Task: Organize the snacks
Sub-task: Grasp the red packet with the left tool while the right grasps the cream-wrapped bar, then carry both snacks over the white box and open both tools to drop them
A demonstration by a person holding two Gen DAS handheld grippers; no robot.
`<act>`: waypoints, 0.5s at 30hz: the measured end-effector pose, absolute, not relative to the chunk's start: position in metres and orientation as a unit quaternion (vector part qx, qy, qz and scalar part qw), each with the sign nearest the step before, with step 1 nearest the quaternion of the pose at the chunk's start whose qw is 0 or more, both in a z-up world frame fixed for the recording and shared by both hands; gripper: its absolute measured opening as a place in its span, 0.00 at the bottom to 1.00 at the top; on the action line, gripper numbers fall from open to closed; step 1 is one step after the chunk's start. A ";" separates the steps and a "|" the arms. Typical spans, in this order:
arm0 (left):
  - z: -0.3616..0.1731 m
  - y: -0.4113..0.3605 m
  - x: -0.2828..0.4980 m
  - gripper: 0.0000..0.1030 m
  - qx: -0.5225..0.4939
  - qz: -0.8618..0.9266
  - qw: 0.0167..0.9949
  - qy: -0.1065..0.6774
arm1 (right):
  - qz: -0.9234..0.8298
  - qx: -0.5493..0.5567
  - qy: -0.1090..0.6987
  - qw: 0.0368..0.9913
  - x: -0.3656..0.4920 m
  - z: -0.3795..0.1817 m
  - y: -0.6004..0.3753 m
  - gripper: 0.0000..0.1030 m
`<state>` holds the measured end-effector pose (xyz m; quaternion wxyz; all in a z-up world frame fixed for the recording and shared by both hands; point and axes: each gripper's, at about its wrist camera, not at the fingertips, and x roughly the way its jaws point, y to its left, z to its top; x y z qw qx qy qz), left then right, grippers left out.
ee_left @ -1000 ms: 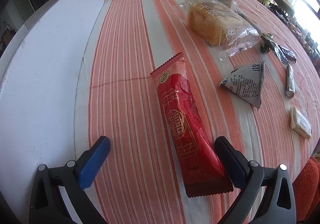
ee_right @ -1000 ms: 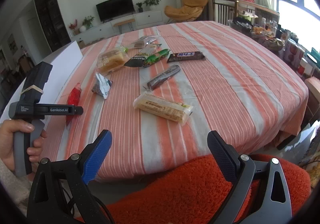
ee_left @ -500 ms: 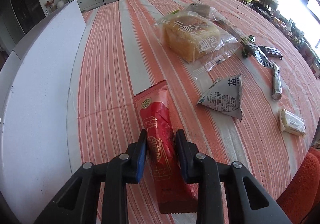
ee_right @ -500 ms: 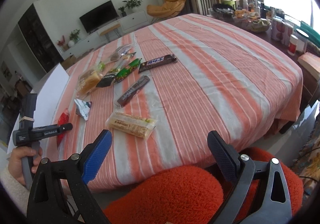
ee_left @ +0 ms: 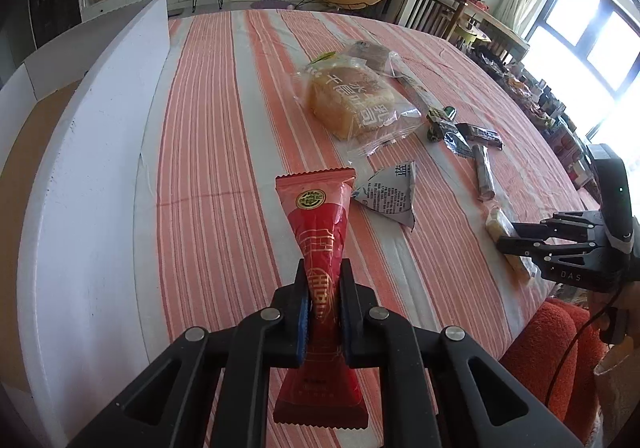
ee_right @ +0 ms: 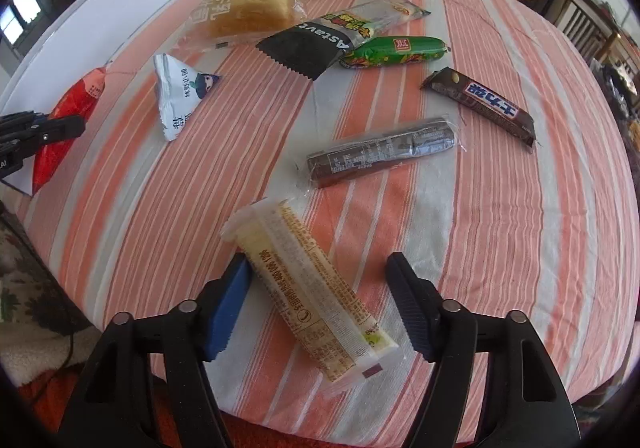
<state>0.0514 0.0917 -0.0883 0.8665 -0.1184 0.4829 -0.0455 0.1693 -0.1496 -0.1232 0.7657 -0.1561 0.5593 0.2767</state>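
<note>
While the left claw (ee_left: 323, 294) pinches the red packet (ee_left: 320, 248), the right claw (ee_right: 318, 296) straddles the yellow bar (ee_right: 312, 292), wide.

I can't see the red packet (ee_left: 320, 232) where the left gripper (ee_left: 323, 288) pinches it; beside it, the triangular pouch's (ee_left: 388, 194) small print is too fine to read.
</note>
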 end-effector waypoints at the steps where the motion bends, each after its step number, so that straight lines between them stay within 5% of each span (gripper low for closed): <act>1: -0.083 0.094 0.048 0.10 -0.129 -0.051 0.868 0.476 | 0.264 -0.138 0.564 0.770 0.170 -0.120 -0.155 0.28; 9: 0.008 0.121 -0.001 0.10 -0.219 -0.101 0.899 0.365 | 0.275 0.012 0.546 0.791 0.145 -0.065 -0.172 0.28; 15: 0.059 0.200 -0.035 0.10 -0.280 -0.060 0.909 0.304 | 0.399 0.091 0.499 0.764 0.125 0.003 -0.079 0.29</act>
